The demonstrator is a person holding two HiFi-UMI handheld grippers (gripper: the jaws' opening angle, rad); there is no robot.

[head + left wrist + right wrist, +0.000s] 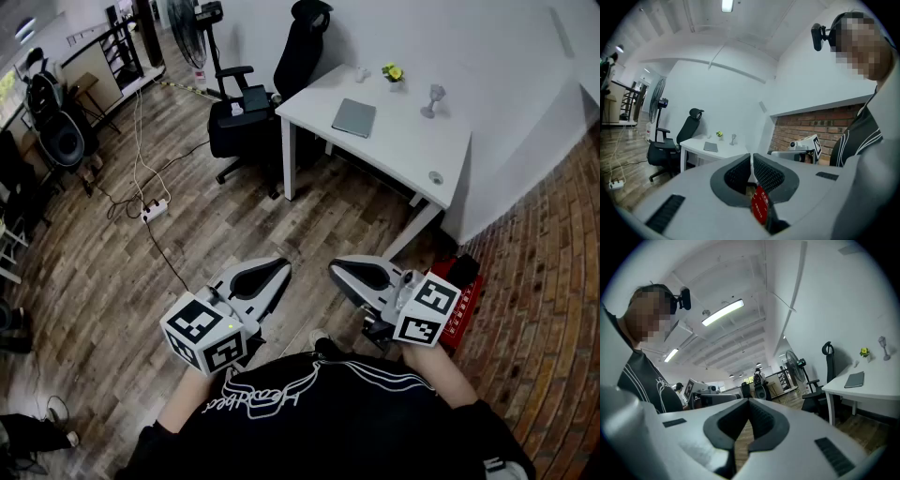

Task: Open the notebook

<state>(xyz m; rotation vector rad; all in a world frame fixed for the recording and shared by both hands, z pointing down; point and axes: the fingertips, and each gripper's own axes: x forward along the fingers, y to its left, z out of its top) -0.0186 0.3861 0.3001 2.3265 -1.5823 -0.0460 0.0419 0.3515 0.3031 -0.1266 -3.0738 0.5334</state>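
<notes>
Left gripper [277,273] & right gripper [338,272]: both w/ jaws closed, nothing held. Thin grey closed notebook [354,117] lies flat on white rectangular table [403,150], well ahead, approx. in line w/ right gripper, so right looks nearer.

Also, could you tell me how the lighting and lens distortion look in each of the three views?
Head view: evenly lit and sharp, though the wide lens bends the floor boards toward the edges; the notebook is small but clear. Left gripper view: strong fisheye, black corners, the ceiling lamp blown out. Right gripper view: same black rim, the strip light glares white.
</notes>
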